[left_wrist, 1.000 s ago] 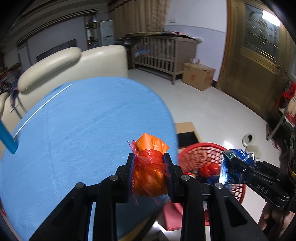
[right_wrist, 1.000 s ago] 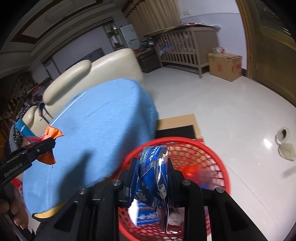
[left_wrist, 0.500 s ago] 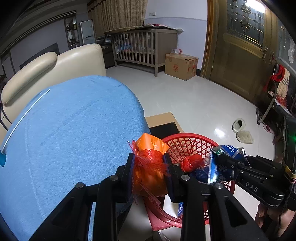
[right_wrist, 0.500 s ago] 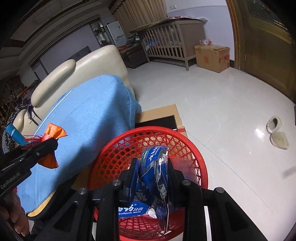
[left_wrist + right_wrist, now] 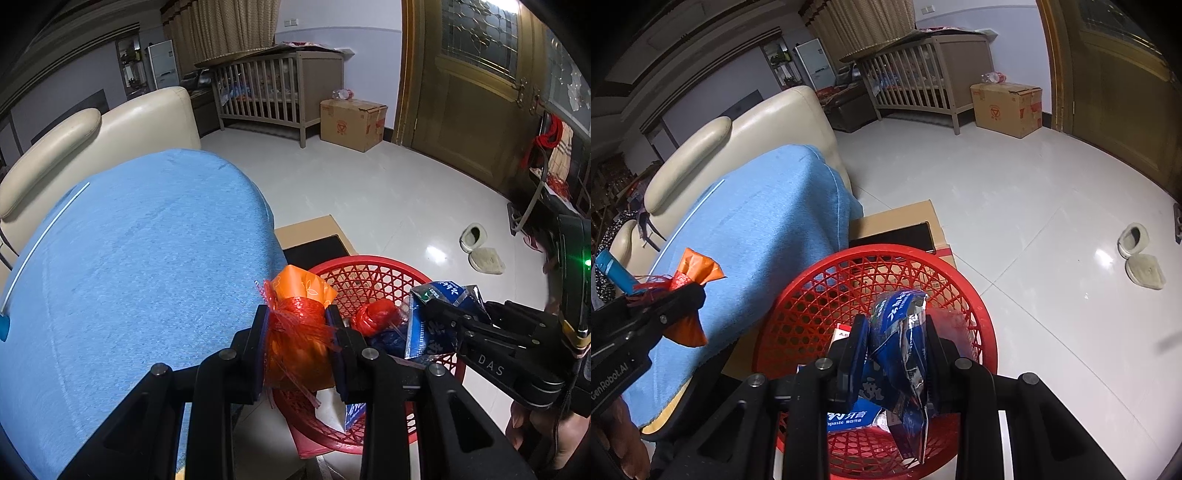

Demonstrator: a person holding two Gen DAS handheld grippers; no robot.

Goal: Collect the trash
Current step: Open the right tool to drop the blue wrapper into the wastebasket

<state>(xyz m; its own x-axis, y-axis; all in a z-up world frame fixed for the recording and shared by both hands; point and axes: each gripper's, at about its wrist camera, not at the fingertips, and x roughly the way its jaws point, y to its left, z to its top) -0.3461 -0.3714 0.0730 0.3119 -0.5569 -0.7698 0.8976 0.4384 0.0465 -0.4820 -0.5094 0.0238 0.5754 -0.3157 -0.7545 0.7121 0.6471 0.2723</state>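
My left gripper [image 5: 298, 334] is shut on an orange-red crumpled wrapper [image 5: 297, 325], held at the blue sofa cover's edge beside the red basket's [image 5: 373, 267] left rim. It also shows in the right wrist view [image 5: 674, 295], where the wrapper [image 5: 692, 271] sits left of the basket [image 5: 812, 295]. My right gripper [image 5: 895, 345] is shut on a blue foil packet [image 5: 899, 339] over the basket's opening. In the left wrist view the packet [image 5: 430, 325] is above the basket's right side. The basket holds a red lump [image 5: 375, 317] and a toothpaste box [image 5: 847, 417].
The blue-covered sofa seat [image 5: 140, 266] fills the left, with a cream sofa back [image 5: 92, 136]. A flat cardboard piece [image 5: 897, 225] lies under the basket. Slippers [image 5: 1141, 254] lie on the white tile floor. A crib [image 5: 273, 85] and carton [image 5: 351, 123] stand far back.
Both grippers moved right, off the sofa toward the basket. The right gripper with the packet came further over the basket. Both still hold their trash.
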